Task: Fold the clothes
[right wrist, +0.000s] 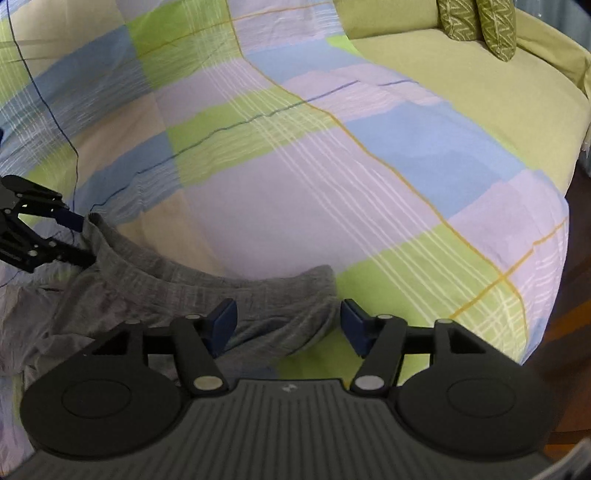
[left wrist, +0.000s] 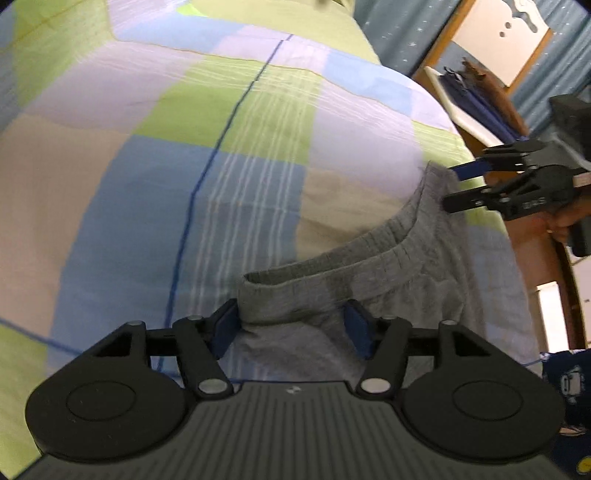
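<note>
Grey pants [left wrist: 388, 280] with an elastic waistband lie on a plaid quilt [left wrist: 184, 147]. My left gripper [left wrist: 291, 328] is open, and one corner of the waistband sits between its blue pads, which do not pinch it. In the right wrist view the same pants [right wrist: 166, 277] run leftward, and my right gripper [right wrist: 288, 323] stands open over the waistband's other end, with a gap at the right pad. Each gripper shows in the other's view: the right gripper [left wrist: 452, 187] straddles the far waistband end, and the left gripper [right wrist: 85, 242] straddles its own end.
The quilt [right wrist: 332, 177] covers a bed with a green sheet [right wrist: 461, 81] and two green patterned pillows [right wrist: 476, 22] at the far end. The bed's edge drops to a wooden floor [right wrist: 576, 325] on the right. Wooden furniture [left wrist: 480, 92] and a dark blue printed cloth [left wrist: 565, 376] lie beside the bed.
</note>
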